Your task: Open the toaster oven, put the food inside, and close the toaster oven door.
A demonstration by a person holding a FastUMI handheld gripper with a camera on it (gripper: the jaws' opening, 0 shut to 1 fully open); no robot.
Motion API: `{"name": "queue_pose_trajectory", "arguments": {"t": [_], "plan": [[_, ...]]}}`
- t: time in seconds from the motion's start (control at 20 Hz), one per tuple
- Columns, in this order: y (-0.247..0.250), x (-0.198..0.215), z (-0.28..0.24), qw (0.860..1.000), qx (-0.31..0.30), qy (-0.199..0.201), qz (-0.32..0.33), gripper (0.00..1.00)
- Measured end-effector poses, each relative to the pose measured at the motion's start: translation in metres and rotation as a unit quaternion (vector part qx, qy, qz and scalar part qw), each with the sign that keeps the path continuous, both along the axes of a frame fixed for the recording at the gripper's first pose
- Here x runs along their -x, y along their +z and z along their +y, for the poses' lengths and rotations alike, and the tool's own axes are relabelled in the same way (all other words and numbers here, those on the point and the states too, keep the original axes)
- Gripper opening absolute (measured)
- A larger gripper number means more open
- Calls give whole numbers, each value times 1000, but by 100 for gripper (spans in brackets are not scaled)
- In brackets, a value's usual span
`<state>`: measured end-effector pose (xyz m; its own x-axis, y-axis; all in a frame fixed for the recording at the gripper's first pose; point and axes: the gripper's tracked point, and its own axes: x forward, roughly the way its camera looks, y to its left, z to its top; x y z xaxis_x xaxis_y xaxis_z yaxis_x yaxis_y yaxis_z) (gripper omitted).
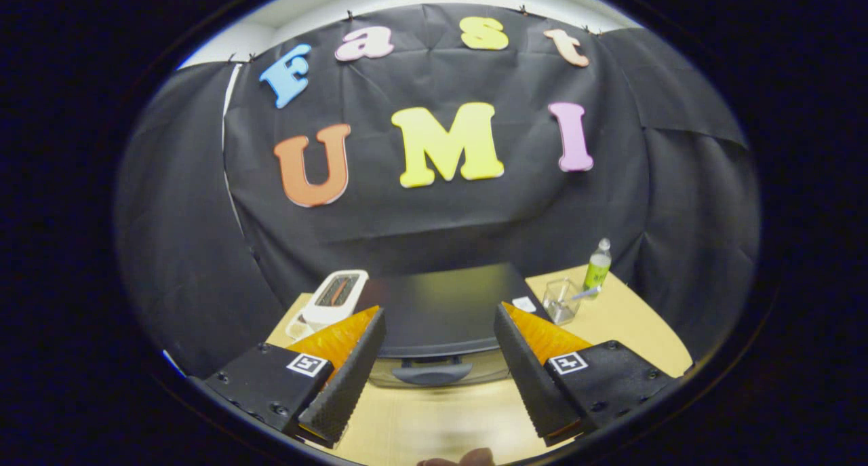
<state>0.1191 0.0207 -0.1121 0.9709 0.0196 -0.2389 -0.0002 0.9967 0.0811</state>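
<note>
1. A white pop-up toaster is seen at the far left of the wooden table, beyond the gripper's left finger, with its slots facing up.
2. Something small and pale lies on the table just beside the toaster's near end; what it is cannot be told.
3. The left finger is seen tilted inward, its ridged pad turned toward the middle, with nothing touching it.
4. The gripper is held wide apart above the table, and nothing is gripped between its fingers.
5. The toaster oven is found straight ahead, between and just beyond the two fingers, seen from above so that its dark flat top fills the gap.
6. The oven's door is seen closed, and its handle lies midway between the fingers, at the front edge facing the gripper.
7. A small pale label is stuck on the oven's top near its right front corner.
8. The right finger mirrors the left, free of any contact.
9. A clear empty container stands on the table just right of the oven.
10. A small bottle with a green label and pale cap stands upright just behind that container, near the table's far edge.
</note>
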Motion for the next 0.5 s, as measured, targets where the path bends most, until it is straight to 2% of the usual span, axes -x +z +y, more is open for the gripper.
{"name": "queue_pose_trajectory", "arguments": {"t": [0.25,0.5], "plan": [[88,32,2,995,31,4,-94,100],[138,70,10,988,28,15,-151,100]]}}
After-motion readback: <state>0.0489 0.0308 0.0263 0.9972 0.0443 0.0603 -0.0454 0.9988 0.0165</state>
